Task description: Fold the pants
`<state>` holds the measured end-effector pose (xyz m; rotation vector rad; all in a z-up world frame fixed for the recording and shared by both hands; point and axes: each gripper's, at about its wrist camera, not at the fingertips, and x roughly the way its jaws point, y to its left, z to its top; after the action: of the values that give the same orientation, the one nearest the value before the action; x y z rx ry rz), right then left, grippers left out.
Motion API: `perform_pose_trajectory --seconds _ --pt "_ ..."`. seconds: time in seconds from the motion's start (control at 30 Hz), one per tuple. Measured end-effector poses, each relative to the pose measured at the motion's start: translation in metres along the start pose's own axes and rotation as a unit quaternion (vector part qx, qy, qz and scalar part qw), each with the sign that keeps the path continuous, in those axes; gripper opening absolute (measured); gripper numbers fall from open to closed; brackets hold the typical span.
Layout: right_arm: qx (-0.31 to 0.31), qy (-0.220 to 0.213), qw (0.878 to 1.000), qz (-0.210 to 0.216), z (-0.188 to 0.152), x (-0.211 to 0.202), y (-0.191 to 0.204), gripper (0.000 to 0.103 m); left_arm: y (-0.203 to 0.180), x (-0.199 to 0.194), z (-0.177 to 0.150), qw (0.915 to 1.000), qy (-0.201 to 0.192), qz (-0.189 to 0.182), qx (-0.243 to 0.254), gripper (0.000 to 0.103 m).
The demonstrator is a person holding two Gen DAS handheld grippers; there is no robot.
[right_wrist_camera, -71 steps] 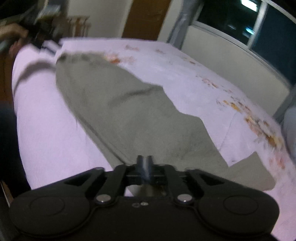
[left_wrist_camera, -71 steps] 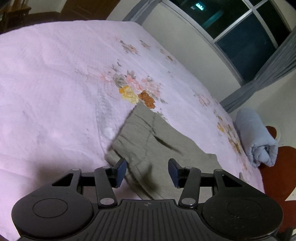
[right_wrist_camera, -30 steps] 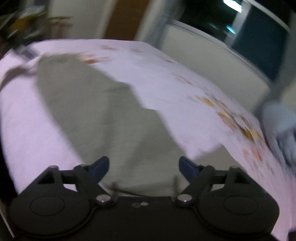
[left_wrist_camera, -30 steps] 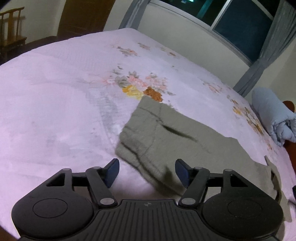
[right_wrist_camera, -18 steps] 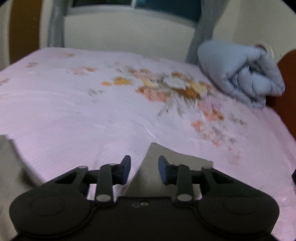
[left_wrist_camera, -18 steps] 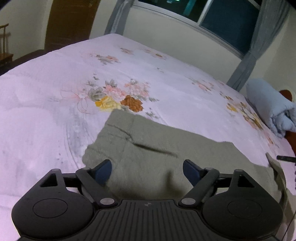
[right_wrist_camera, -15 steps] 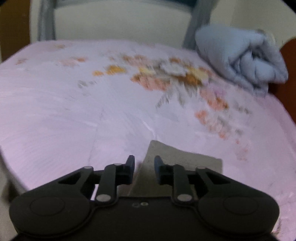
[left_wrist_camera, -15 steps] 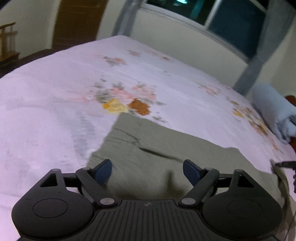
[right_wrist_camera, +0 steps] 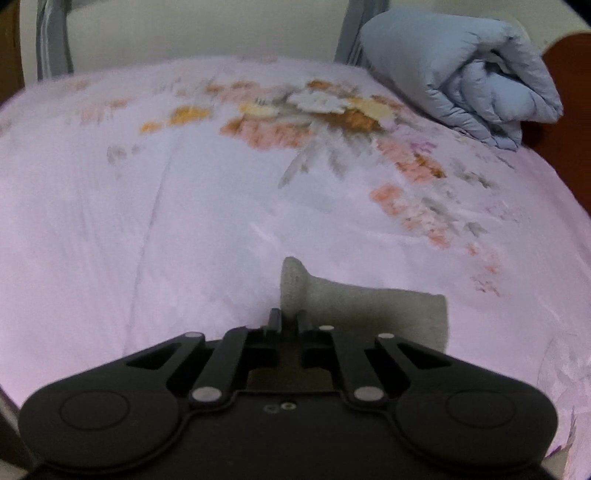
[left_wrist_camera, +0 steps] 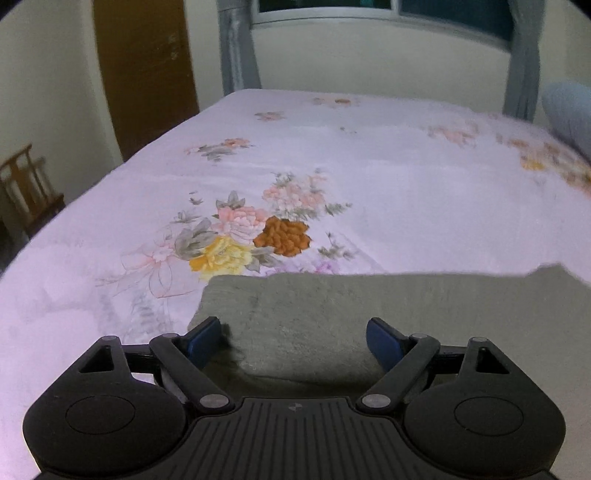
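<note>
On a wide bed [left_wrist_camera: 388, 177] covered in a pale pink sheet printed with clusters of orange, yellow and peach flowers [left_wrist_camera: 251, 236], the grey-green pants [left_wrist_camera: 369, 314] lie flat near the front edge, spreading from just below the flower cluster toward the right of the left wrist view. The left tongs [left_wrist_camera: 293, 339] hover low over one end of the pants with their blue-padded fingers [left_wrist_camera: 202, 338] spread wide, one on each side of the cloth's end, gripping nothing. In the right wrist view the right tongs [right_wrist_camera: 287, 319] are pinched together on a corner of the pants [right_wrist_camera: 373, 314], the fabric bunching up into a small raised lip just beyond the fingertips while the rest of that end lies on the sheet to the right. Beyond the bed stands a cream wall with a dark window [left_wrist_camera: 369, 5] high up, flanked by grey curtains [left_wrist_camera: 236, 48]. A brown wooden door [left_wrist_camera: 146, 70] is at the left, and a wooden chair [left_wrist_camera: 29, 184] sits on the floor beside the bed. At the far right end of the bed rests a rolled light-blue quilt [right_wrist_camera: 461, 74], with a reddish-brown headboard [right_wrist_camera: 569, 92] behind it.
</note>
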<state>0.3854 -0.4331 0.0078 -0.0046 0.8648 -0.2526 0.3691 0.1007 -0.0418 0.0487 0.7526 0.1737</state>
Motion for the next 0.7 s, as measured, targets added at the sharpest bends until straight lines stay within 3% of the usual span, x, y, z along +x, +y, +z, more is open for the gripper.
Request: perform_pose_trajectory --seconds 0.13,0.23,0.47,0.7 --pt "0.063 -0.048 0.996 0.034 -0.007 -0.044 -0.046 0.0 0.008 -0.002 -0.007 0.9999 0.0 -0.007 -0.011 0.087" --pt "0.104 -0.096 0.989 0.039 -0.035 -0.092 -0.088 0.0 0.01 -0.005 -0.004 0.9995 -0.011 -0.016 -0.025 0.087" --pt "0.214 -0.116 0.97 0.004 -0.116 -0.149 -0.189 0.0 -0.011 -0.015 0.014 0.9978 -0.039 -0.045 -0.029 0.087" --pt "0.252 -0.122 0.96 -0.002 -0.174 -0.168 -0.212 0.0 -0.039 -0.01 0.018 0.9973 -0.022 -0.068 -0.016 0.087"
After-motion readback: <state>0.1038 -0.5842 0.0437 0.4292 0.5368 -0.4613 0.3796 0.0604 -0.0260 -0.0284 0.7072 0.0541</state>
